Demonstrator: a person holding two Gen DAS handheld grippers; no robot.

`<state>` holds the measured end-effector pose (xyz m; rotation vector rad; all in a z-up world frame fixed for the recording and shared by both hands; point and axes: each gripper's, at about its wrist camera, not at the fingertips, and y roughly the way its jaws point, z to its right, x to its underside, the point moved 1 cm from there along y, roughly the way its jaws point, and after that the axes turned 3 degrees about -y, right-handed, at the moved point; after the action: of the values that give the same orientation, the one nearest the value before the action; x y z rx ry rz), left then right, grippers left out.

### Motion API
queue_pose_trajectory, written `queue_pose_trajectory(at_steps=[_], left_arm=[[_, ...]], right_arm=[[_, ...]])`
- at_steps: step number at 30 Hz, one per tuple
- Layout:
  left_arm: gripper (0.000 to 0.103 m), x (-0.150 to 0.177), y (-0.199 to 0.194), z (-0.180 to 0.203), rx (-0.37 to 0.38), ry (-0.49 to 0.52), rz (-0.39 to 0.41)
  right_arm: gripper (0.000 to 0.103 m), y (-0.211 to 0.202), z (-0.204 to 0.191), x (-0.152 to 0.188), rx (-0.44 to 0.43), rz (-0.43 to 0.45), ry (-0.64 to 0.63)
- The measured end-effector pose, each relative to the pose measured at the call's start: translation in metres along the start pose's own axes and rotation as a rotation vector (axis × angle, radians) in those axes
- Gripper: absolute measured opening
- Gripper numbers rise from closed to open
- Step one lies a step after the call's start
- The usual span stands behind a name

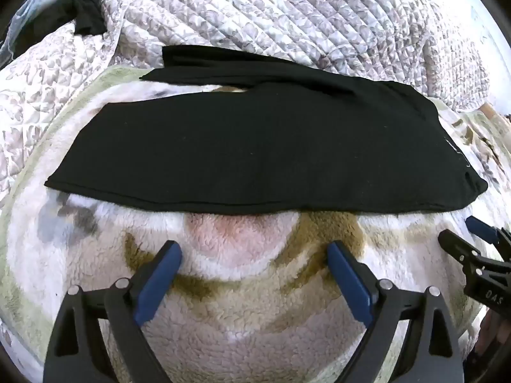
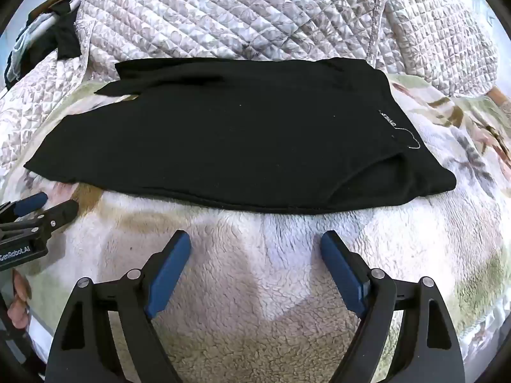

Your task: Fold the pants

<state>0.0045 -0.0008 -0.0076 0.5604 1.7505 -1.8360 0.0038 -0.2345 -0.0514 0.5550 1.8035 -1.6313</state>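
Black pants (image 1: pixel 255 146) lie flat and folded lengthwise across a fleece blanket (image 1: pixel 242 290), legs to the left, waist to the right. They also show in the right wrist view (image 2: pixel 230 146), with a small white label (image 2: pixel 388 118) near the waist. My left gripper (image 1: pixel 254 252) is open and empty, just short of the pants' near edge. My right gripper (image 2: pixel 255 242) is open and empty, also just short of the near edge. Each gripper appears at the side of the other's view: the right one (image 1: pixel 469 236), the left one (image 2: pixel 54 206).
A quilted floral bedspread (image 1: pixel 271 9) is bunched up behind the pants. Another dark garment (image 1: pixel 84 12) lies at the far left by a white rail. The fleece blanket (image 2: pixel 255 287) spreads under and in front of both grippers.
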Motion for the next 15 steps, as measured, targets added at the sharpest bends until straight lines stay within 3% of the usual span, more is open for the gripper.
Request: queue_pose_trajectory(at_steps=[15], left_arm=[[0.097, 0.001, 0.000, -0.001, 0.005, 0.011, 0.002]], right_arm=[[0.084, -0.001, -0.006, 0.002, 0.014, 0.003, -0.010]])
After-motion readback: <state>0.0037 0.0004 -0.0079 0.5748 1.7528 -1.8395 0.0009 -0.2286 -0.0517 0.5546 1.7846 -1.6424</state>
